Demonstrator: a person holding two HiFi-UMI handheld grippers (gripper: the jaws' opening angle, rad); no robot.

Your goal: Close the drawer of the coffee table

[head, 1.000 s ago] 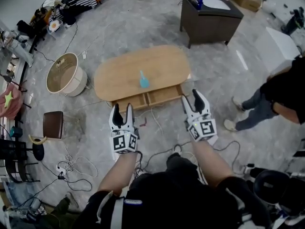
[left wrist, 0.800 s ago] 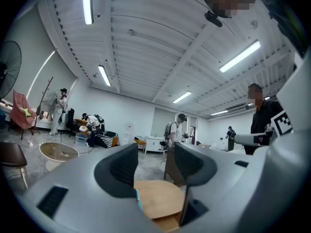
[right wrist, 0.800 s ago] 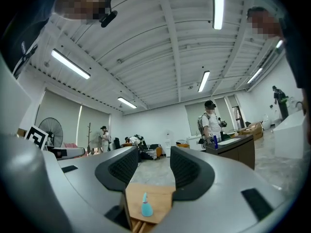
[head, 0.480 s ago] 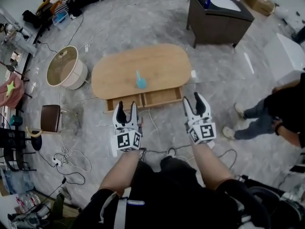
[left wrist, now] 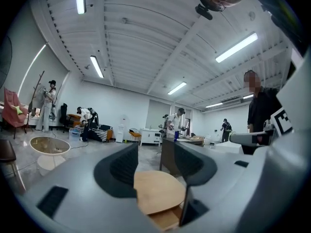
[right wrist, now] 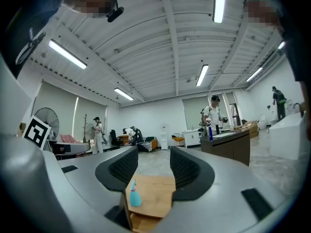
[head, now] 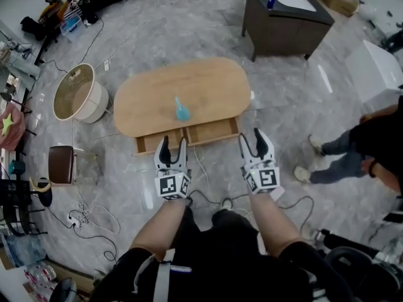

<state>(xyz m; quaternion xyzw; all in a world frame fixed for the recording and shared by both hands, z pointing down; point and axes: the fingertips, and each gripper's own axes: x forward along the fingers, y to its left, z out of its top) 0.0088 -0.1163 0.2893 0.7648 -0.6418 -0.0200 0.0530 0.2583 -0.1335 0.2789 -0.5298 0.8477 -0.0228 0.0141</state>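
1. An oval wooden coffee table (head: 189, 83) stands on a grey marble-patterned floor (head: 189, 24).
2. Its drawer (head: 211, 131) is pulled out along the near edge. It is open and shows two bare wooden compartments.
3. A small blue bottle (head: 181, 111) stands upright on the tabletop, just behind the drawer.
4. The left gripper (head: 173, 145) is held near the drawer's left half. Its jaws are spread, with nothing between them.
5. The right gripper (head: 252, 137) is near the drawer's right corner. Its jaws are also spread and empty.
6. Each gripper carries a cube with black-and-white square markers. No readable words show.
7. A round beige tub (head: 74, 94) sits to the left of the table, and a dark cabinet (head: 283, 24) stands beyond it.
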